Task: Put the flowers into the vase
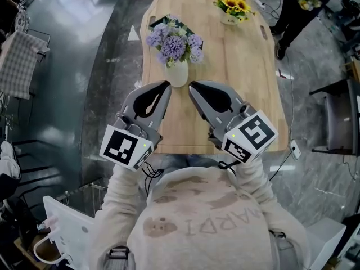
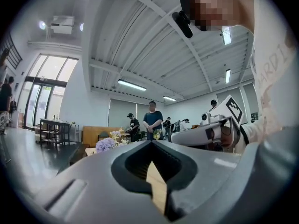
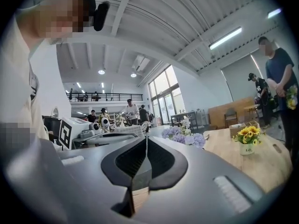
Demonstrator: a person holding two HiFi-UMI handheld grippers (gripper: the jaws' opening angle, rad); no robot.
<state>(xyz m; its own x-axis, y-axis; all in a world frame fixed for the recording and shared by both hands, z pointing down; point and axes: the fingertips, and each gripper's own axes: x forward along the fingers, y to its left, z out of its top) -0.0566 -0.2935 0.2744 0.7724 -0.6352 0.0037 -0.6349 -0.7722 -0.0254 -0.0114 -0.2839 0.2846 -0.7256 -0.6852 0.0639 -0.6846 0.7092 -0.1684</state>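
— Sweatshirt (image 1: 197, 218) fills the bottom of the head view, pale, on the one who holds the tools. What lies past it?

— A long wooden table (image 1: 247, 83), running away from the person. Both tools hang over its near end.

— How do they stand?

— The left gripper (image 1: 167, 84) has its jaws pressed together with nothing between them; its own view shows only the tabletop through the gap behind the tips. The right gripper (image 1: 191, 85) is the same, jaws met and empty. Their tips lean toward each other, close but apart.

— And the flowers?

— The purple flowers (image 1: 174, 43) stand upright in the white vase (image 1: 178, 75), which sits on the table just beyond the two tips, nearer the left one. Neither tool touches it.

— Anything else?

— A bunch of sunflowers (image 1: 234, 4) at the far end of the table, well apart from the grippers, and a person (image 1: 304, 4) standing on the floor beyond the table's right side.
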